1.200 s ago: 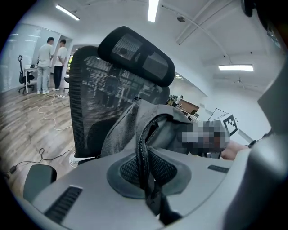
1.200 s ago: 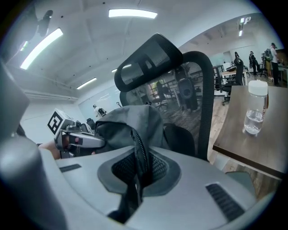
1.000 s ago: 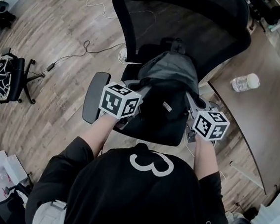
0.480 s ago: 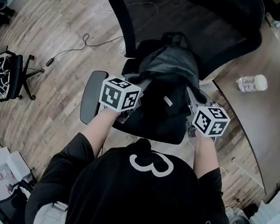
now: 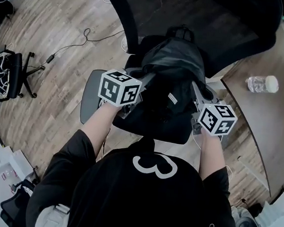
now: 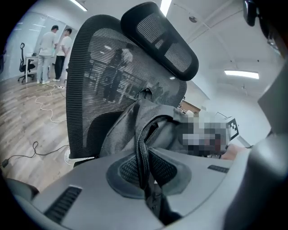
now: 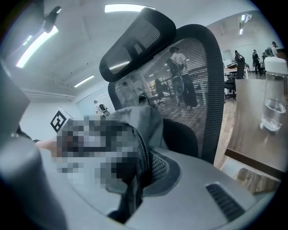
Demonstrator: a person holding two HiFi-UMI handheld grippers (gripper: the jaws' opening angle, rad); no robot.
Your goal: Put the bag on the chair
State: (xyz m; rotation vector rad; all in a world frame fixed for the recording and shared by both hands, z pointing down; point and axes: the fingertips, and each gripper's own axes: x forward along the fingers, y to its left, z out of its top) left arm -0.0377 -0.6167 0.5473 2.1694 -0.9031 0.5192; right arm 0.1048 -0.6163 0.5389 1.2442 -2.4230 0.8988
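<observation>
Two grippers clamped on the bag, lowering it onto the chair.

The left gripper (image 6: 146, 179) is pinched nearly shut on a zippered edge of the bag (image 5: 175, 63), and the right gripper (image 7: 135, 182) likewise on the opposite edge (no daylight between either pair of jaws). The bag hangs over the seat (image 5: 155, 129) of the chair (image 5: 192, 15), just in front of its mesh backrest (image 6: 112, 76). Over the last second both grippers and the bag have sunk toward the seat. Judgement: placement nearly done, release likely next; whether the seat bears the bag's weight yet, cannot tell.
</observation>
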